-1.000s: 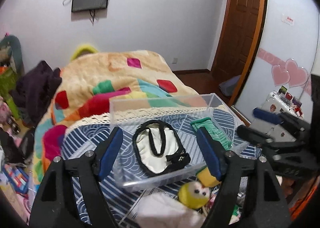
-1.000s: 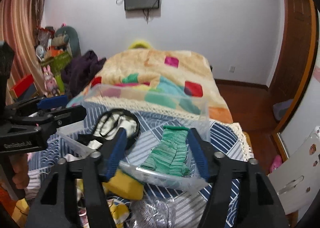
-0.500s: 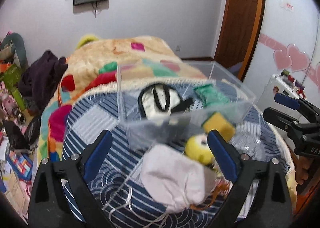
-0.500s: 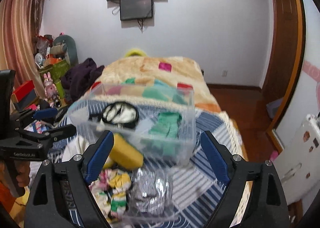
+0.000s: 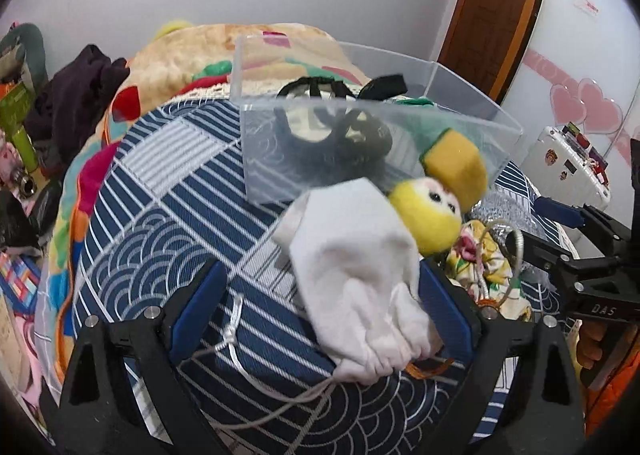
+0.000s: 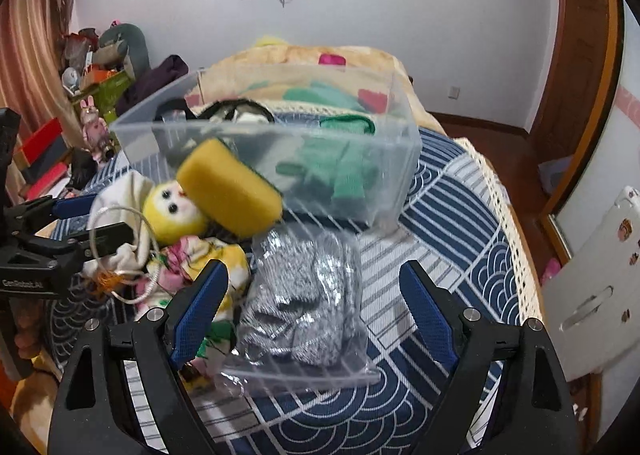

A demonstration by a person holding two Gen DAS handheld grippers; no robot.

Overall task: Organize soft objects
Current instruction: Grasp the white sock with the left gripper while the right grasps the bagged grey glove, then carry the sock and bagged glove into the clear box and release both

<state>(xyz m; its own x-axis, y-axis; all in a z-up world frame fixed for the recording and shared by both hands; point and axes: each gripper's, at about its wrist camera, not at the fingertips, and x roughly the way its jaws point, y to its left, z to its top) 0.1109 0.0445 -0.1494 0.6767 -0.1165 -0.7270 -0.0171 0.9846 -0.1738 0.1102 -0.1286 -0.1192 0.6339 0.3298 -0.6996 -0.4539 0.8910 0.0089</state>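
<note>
A clear plastic bin (image 5: pixel 372 127) sits on the bed's blue patterned cover (image 5: pixel 168 215), and everything else lies around it. Inside the bin are a black-and-white fabric item (image 5: pixel 332 123) toward its left half and a green knit piece (image 6: pixel 340 163) toward its right half. Just in front of the bin, a yellow sponge (image 6: pixel 230 191) leans against the bin's near wall, touching a yellow plush toy (image 6: pixel 174 211). A white drawstring pouch (image 5: pixel 356 255) lies in front of the bin beside the toy, and a floral cloth (image 6: pixel 200 267) sits just behind the toy, away from the bin. A clear bag of silvery material (image 6: pixel 304 295) lies in front of the bin's right half.

The left tongs (image 5: pixel 320 315) are spread wide, with the pouch lying between their blue pads, though contact cannot be judged. The right tongs (image 6: pixel 312 307) are also spread wide, straddling the silvery bag without pinching it.
</note>
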